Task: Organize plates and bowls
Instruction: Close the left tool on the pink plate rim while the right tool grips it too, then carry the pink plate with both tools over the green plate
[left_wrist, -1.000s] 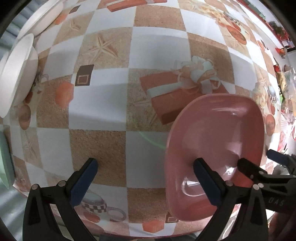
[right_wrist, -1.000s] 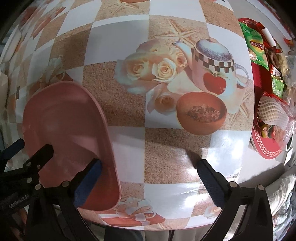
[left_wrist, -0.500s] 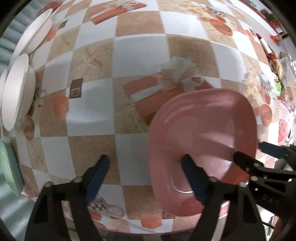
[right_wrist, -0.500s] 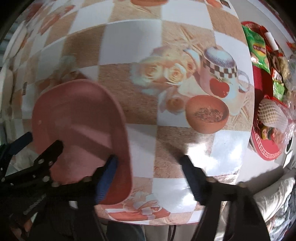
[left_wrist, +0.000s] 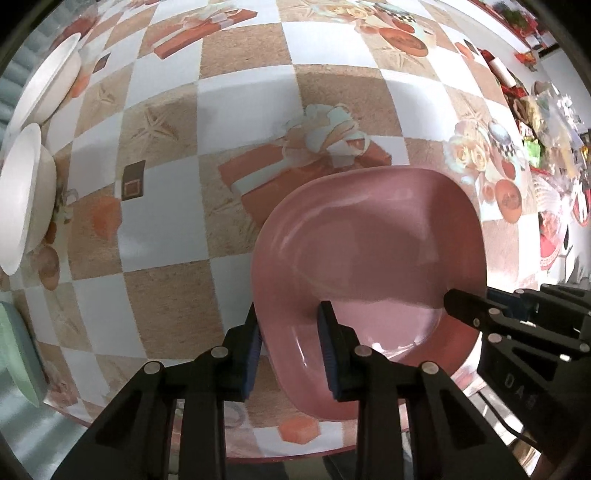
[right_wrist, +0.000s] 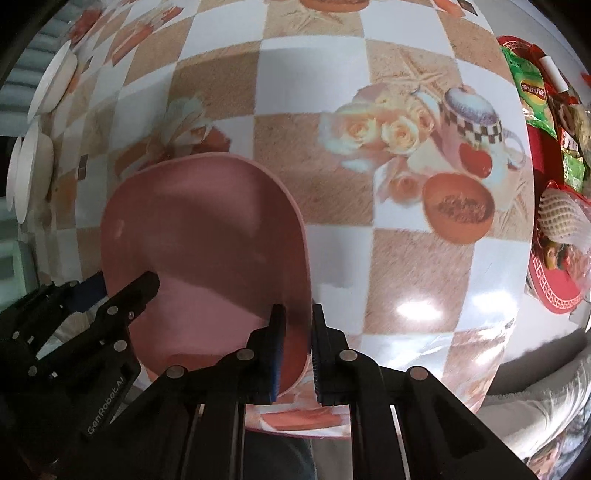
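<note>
With both sets of jaws having just been closing, I've now got the pink plate (left_wrist: 369, 251) pinched from two sides. My left gripper (left_wrist: 291, 332) is clamped on the plate's left rim, one blue pad under the edge and one on the inside. My right gripper (right_wrist: 297, 332) is nearly all the way together, squeezing the thin rim on the opposite side. Both point steeply down at the table (left_wrist: 166, 288), and each one shows up at the edge of the other's camera.

Plate itself sits near the front edge of the table, on that checkered cloth with the gift box and teapot prints, nothing in it as far as I can see.

Further off to the left, there's a pale green dish (left_wrist: 16, 354) at the edge, then white bowls (left_wrist: 26, 195) past it. Way over on the right side is a red tray (right_wrist: 546, 284) with snack packets and wrapped fruit.
</note>
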